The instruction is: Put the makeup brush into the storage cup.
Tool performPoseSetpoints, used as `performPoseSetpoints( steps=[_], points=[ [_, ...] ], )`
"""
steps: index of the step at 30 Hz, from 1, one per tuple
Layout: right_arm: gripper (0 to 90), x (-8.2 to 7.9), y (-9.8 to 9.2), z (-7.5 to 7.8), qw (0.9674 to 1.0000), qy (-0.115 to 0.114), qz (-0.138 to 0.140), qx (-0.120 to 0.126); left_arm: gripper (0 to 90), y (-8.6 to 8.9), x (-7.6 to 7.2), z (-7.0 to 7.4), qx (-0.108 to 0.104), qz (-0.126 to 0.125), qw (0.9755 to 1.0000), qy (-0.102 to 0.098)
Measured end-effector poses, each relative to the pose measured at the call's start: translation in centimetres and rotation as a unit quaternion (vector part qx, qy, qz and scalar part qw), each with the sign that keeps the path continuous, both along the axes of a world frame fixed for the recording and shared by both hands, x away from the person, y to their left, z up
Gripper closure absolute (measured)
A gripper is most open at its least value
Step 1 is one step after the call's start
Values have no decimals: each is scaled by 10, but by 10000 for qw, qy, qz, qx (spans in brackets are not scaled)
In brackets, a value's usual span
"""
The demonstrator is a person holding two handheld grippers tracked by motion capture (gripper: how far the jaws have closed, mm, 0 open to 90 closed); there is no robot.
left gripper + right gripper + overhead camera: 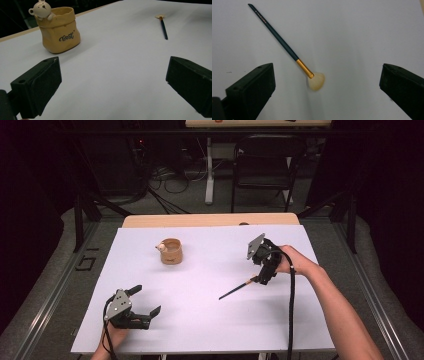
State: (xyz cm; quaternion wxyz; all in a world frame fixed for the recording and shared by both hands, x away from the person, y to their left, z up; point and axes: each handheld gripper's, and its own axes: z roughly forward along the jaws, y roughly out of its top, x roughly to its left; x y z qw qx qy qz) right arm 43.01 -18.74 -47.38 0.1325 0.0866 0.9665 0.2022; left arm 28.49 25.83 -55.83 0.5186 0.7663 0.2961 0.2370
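This looks like a lab or recording studio, not a home. Black curtains [385, 180] hang round the sides, and a white sheet [210, 285] covers a plain wooden table [210, 220]. Behind it, loose cables [170, 180] sprawl over grey carpet beside a black folding chair [265, 165] and a white desk leg [209, 170]. Dark gear at the back left, perhaps electronics, is hard to make out.
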Motion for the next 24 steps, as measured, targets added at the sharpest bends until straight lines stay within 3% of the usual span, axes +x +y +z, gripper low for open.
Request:
performPoseSetpoints(
  steps=[10,19,24],
  points=[
    [32,1,22,-1,9979,-28,401,-498,2,1,0,0,-18,14,10000,3],
    [0,-1,36,-8,9911,44,808,-1053,2,1,0,0,-13,16,10000,2],
    [22,-2,40,-10,9888,49,904,-1188,2,1,0,0,-12,14,10000,2]
  ],
)
